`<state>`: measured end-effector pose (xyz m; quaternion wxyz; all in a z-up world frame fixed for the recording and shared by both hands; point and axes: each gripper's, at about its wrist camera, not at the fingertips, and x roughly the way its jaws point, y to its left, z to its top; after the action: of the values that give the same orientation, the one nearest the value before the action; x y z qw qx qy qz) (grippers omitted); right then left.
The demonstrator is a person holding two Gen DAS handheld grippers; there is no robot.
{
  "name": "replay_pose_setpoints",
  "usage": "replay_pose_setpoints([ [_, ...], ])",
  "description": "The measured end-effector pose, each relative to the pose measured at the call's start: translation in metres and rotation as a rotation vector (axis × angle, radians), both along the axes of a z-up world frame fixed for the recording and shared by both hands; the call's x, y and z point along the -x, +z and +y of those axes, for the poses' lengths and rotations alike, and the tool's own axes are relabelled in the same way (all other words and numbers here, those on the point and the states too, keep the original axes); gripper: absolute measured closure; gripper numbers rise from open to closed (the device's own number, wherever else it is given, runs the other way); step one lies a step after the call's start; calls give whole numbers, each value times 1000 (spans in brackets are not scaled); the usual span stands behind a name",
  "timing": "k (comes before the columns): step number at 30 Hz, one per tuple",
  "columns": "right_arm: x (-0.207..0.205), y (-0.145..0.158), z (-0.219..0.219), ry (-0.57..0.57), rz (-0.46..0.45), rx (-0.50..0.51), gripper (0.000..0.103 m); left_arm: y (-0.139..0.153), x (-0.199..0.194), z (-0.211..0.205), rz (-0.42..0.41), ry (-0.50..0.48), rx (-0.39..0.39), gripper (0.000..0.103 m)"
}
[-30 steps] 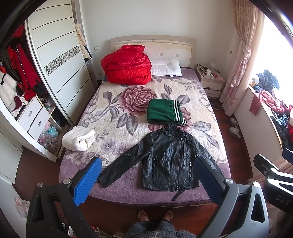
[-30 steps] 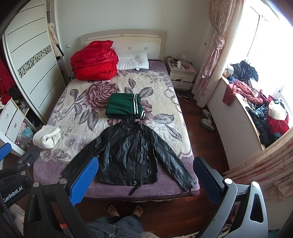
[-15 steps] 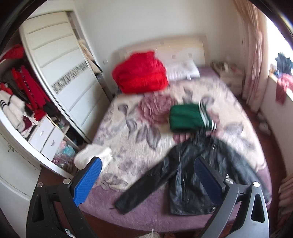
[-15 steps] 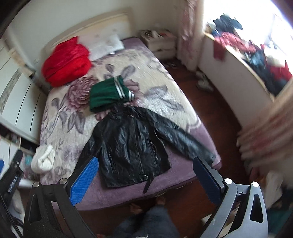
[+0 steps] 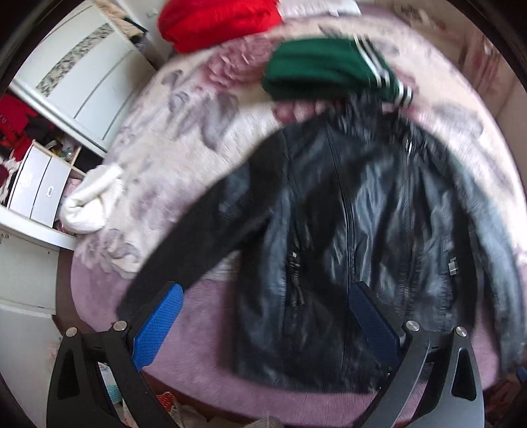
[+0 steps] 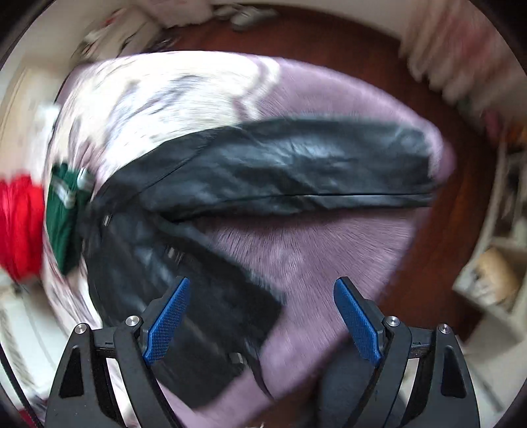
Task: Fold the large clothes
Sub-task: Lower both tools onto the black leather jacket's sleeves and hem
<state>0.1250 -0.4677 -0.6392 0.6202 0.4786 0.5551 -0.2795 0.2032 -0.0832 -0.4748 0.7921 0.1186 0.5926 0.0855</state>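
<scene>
A black leather jacket (image 5: 355,230) lay spread front-up, zipped, on the near end of a bed (image 5: 210,316) covered by a purple, flower-printed blanket; its sleeves were splayed outward to either side. The left tool (image 5: 263,326) hung above the jacket's lower hem with its blue pads wide apart and nothing between them. The right tool (image 6: 262,324) hung above the jacket's hem corner and the bare blanket beside it; its jaws were closing but stood apart, gripping nothing. In the right wrist view one sleeve (image 6: 296,171) stretched across the blanket toward the bed's edge, with dark wooden floor (image 6: 329,36) beyond. A folded green garment with white stripes (image 5: 326,70) lay just beyond the jacket's collar, seemingly touching it. A red quilted bundle (image 5: 217,19) sat further up the bed. A rolled white textile (image 5: 92,204) rested at the bed's edge near an open wardrobe with white drawers (image 5: 36,194). Both views were motion-blurred.
</scene>
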Motion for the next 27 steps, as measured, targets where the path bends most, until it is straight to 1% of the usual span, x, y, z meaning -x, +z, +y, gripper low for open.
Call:
replay_pose_setpoints([
  [1,2,-35,-12,-40,-8,-29,13,-22,-4,-8,30,-5,-20,0],
  [3,5,-76,-22,-108,-18,-86,13,-52,-13,-17,74,-7,-29,0],
  [4,12,-104,-31,-183,-32,-133,13,-67,-16,-24,93,-16,-42,0],
  [5,15,-123,-38,-242,-62,-179,13,-73,-18,-26,98,-24,-50,0],
  [6,16,-139,-43,-284,-97,-210,18,-83,-20,-32,105,-40,-59,0],
  [7,15,-150,-49,-315,-127,-215,29,-91,-21,-38,116,-54,-65,0],
  [8,13,-159,-54,-337,-150,-214,31,-97,-24,-43,123,-64,-68,0],
  [10,11,-163,-61,-392,-196,-201,48,-105,-28,-49,127,-75,-65,0],
  [12,12,-155,-63,-434,-261,-173,51,-111,-33,-53,122,-86,-49,0],
  [13,11,-156,-65,-455,-300,-173,48,-113,-35,-54,119,-90,-47,0],
  [14,11,-161,-64,-460,-318,-190,48,-116,-36,-55,120,-91,-45,0],
  [15,10,-171,-59,-464,-332,-227,48,-119,-38,-55,122,-90,-43,0],
  [16,10,-188,-47,-471,-351,-290,48,-120,-40,-54,121,-89,-43,0],
  [17,8,-200,-36,-467,-373,-332,48,-122,-41,-54,124,-86,-46,0],
  [18,6,-203,-28,-459,-384,-344,48,-125,-42,-53,128,-84,-50,0],
  [20,-5,-208,-17,-442,-414,-297,42,-127,-46,-52,129,-81,-53,0],
  [21,-10,-209,-16,-465,-441,-290,37,-129,-48,-52,128,-82,-57,0],
  [22,-17,-206,-16,-492,-466,-287,36,-131,-50,-52,131,-86,-56,0],
  [23,-21,-205,-19,-532,-512,-278,36,-133,-54,-53,132,-92,-56,0],
  [25,-27,-199,-26,-580,-582,-230,36,-134,-58,-57,131,-103,-54,0],
  [26,-32,-197,-29,-581,-608,-212,36,-134,-62,-59,129,-110,-50,0],
  [27,-40,-192,-31,-555,-636,-182,36,-134,-66,-63,126,-120,-43,0],
])
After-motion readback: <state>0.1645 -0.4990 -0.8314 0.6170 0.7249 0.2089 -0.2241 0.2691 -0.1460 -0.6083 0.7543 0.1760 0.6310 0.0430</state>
